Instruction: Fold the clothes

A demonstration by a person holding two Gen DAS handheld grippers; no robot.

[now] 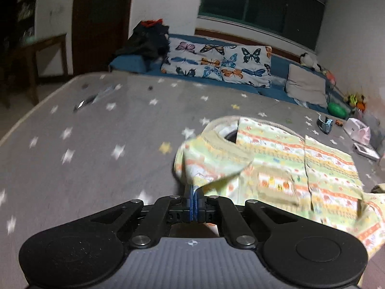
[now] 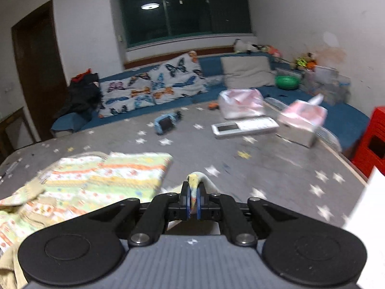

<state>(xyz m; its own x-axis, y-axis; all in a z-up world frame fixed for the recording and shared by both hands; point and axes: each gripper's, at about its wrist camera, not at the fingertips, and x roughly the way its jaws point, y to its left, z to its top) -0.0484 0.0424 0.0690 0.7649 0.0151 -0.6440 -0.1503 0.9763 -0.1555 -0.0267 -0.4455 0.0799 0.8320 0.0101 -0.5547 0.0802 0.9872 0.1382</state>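
Observation:
A small patterned garment (image 1: 288, 168), pale green and yellow with orange stripes, lies on the grey star-print bed cover (image 1: 96, 144). My left gripper (image 1: 194, 190) is shut on a raised fold at the garment's left edge, near the neck opening. In the right wrist view the garment (image 2: 96, 180) lies to the left, and my right gripper (image 2: 194, 192) is shut on a bunched bit of its cloth, held just above the cover (image 2: 276, 168). Both views are blurred by motion.
Butterfly pillows (image 1: 216, 65), a grey cushion (image 2: 247, 69) and dark clothes (image 1: 146, 41) lie along the blue bench at the back. A remote (image 2: 243, 126), tissue box (image 2: 300, 122), pink bag (image 2: 240, 101) and blue toy (image 2: 166, 122) sit on the cover. A red crate (image 2: 370, 139) stands at right.

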